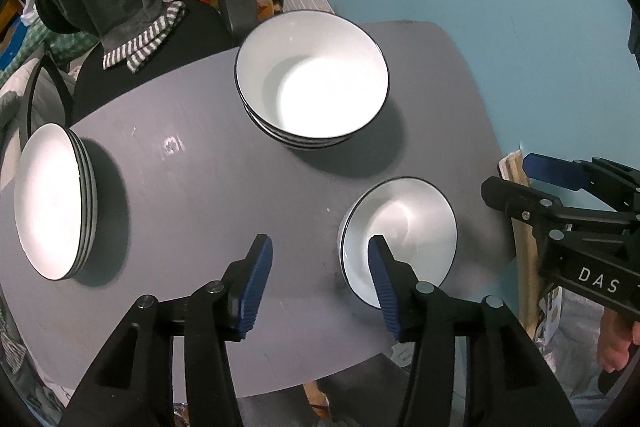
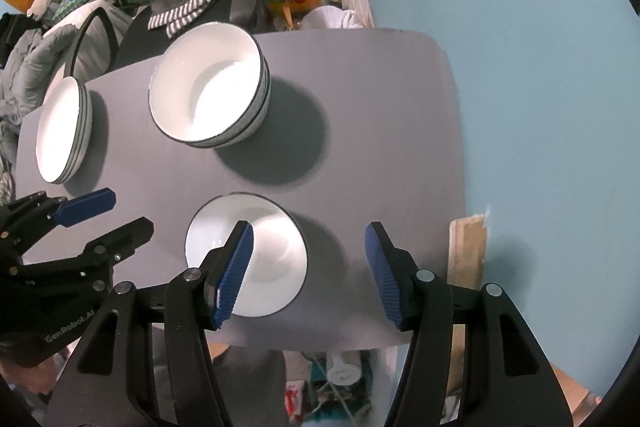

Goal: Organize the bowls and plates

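Plate stack (image 1: 52,203): already piled, far left of my left tongs (image 1: 316,263).
Bowl stack (image 1: 312,79): nested, ahead of both tongs.
Loose bowl (image 2: 248,255): unstacked, between them.
Right tongs (image 2: 308,255): spread, like the left; both empty.

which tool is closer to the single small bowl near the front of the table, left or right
Hard to separate, but the right tool looks slightly nearer: its left finger overlaps the single bowl. The left tool sits open beside it, its right finger over the bowl's near-left rim.
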Demonstrator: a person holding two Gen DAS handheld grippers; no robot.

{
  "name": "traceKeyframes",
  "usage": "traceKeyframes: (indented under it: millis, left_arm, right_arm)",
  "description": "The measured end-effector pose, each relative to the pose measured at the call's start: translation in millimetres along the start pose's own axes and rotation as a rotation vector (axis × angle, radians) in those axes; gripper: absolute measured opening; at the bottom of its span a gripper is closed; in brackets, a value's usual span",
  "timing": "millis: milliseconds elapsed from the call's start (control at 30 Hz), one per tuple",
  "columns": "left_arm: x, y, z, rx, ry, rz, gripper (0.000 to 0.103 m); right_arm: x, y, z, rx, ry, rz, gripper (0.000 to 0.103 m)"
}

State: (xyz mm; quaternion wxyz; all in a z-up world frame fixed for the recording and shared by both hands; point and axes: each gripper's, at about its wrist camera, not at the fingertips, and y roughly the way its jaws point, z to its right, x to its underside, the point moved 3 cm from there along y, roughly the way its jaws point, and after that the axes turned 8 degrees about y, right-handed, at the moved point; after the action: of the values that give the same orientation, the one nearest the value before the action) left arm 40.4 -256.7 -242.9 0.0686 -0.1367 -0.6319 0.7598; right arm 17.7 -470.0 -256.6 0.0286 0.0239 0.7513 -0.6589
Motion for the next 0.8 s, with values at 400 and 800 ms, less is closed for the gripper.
traceKeyframes:
  millis: [400, 800]
  left_arm:
    - [12, 32, 5, 0.031, -0.022, -0.059, 0.052]
    - [19, 78, 2, 0.056, -0.07, -0.122, 0.054]
  right_arm:
    - [22, 33, 12, 0.001, 0.029, -0.041, 0.057]
    - [34, 73, 22, -0.049, 0.092, -0.061, 0.057]
